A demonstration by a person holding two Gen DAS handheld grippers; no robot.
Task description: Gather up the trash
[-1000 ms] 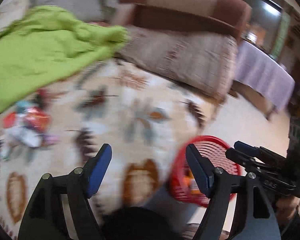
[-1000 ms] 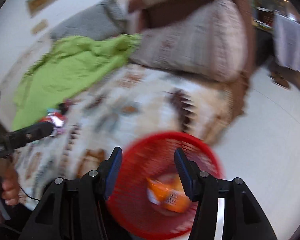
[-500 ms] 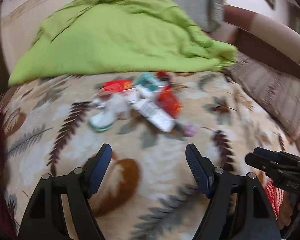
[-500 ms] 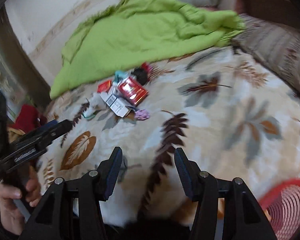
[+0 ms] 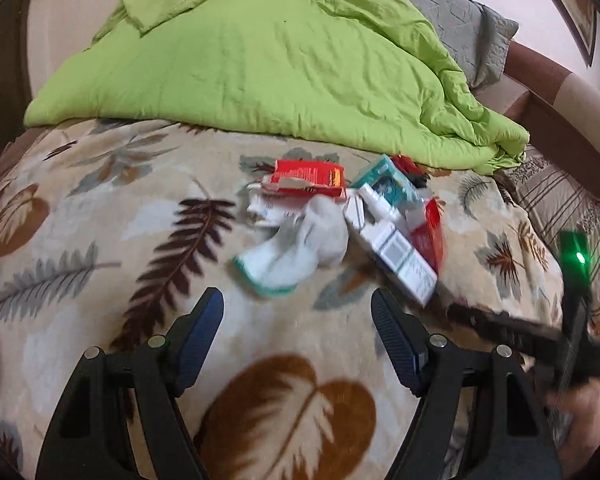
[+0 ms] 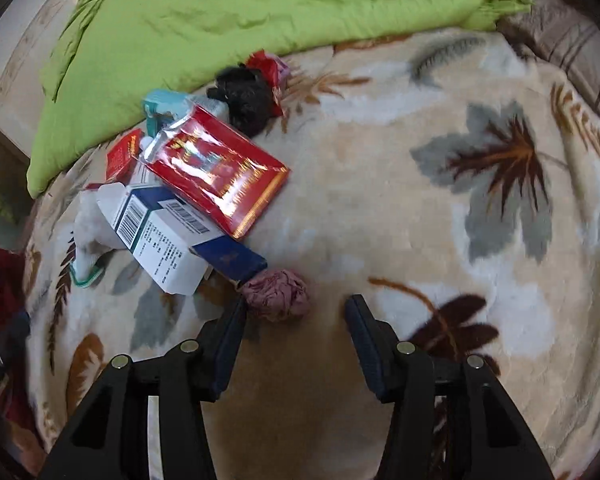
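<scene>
A pile of trash lies on a leaf-patterned blanket [image 6: 380, 160]. In the right wrist view it holds a crumpled pink wad [image 6: 278, 294], a white and blue carton [image 6: 168, 236], a red foil packet [image 6: 220, 172], a black clump [image 6: 246, 98] and a teal box [image 6: 164, 106]. My right gripper [image 6: 296, 310] is open, low over the blanket, with the pink wad just inside its left finger. In the left wrist view a white crumpled bag [image 5: 296, 248], a red box [image 5: 306, 178] and the white carton [image 5: 396, 252] lie ahead of my open, empty left gripper [image 5: 296, 314].
A green duvet [image 5: 260, 60] is heaped behind the pile, with a grey pillow [image 5: 460, 12] beyond it. A brown striped cushion [image 5: 572, 208] lies at the right. The right gripper's body [image 5: 540, 336] shows at the right of the left wrist view.
Both grippers swung away from the red basket, which has left view, and closed in on the trash pile. The right gripper came down so the pink wad sits by its left finger.
</scene>
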